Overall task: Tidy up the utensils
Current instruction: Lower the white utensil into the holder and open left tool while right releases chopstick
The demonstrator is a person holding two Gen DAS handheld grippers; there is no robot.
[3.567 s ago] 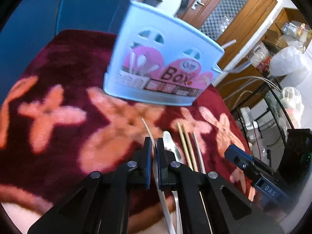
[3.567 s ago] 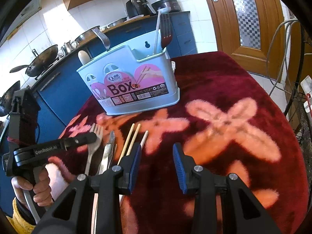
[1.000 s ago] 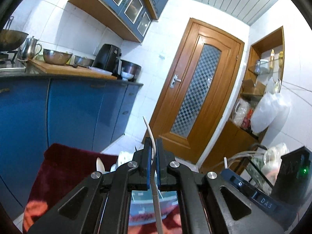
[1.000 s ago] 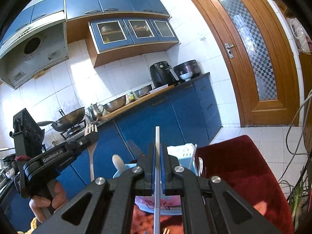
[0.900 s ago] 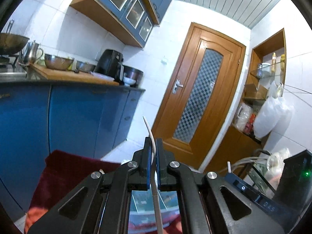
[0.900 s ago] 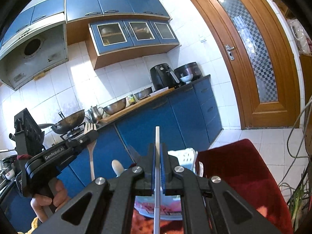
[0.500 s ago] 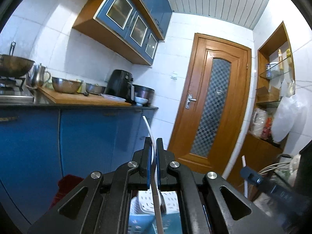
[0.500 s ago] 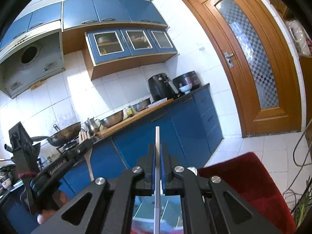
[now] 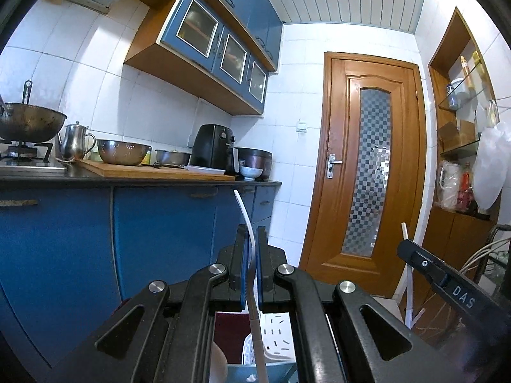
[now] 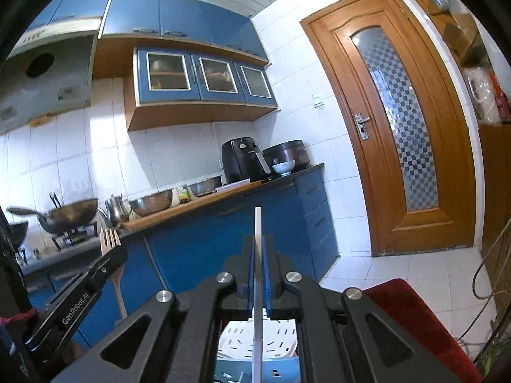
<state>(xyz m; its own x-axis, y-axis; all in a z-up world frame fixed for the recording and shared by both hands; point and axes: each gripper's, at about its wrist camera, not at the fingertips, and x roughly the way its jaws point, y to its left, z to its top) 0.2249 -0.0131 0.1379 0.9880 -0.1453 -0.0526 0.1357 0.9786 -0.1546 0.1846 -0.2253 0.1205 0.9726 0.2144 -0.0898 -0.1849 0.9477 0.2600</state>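
My left gripper (image 9: 251,239) is shut on a fork (image 9: 245,220), seen edge-on and standing upright between the pads. In the right wrist view the same fork (image 10: 110,239) shows its tines pointing up above the left gripper (image 10: 107,266). My right gripper (image 10: 258,245) is shut on a pale chopstick (image 10: 258,223), also upright. The left wrist view has the right gripper (image 9: 412,252) at the right with the chopstick (image 9: 405,231) sticking up. The pale blue utensil holder (image 10: 255,335) with its white slotted insert (image 9: 276,335) lies just below both grippers, mostly hidden by them.
A dark red cloth (image 10: 415,312) covers the table under the holder. Beyond stand blue kitchen cabinets (image 9: 159,239) with a counter holding bowls, a kettle and an air fryer (image 9: 214,146). A wooden door (image 9: 370,172) is at the right. Cables (image 10: 488,271) hang at the far right.
Both grippers have moved forward over the holder, each still shut on its utensil. The holder has slid lower in both views and less of the red cloth shows.
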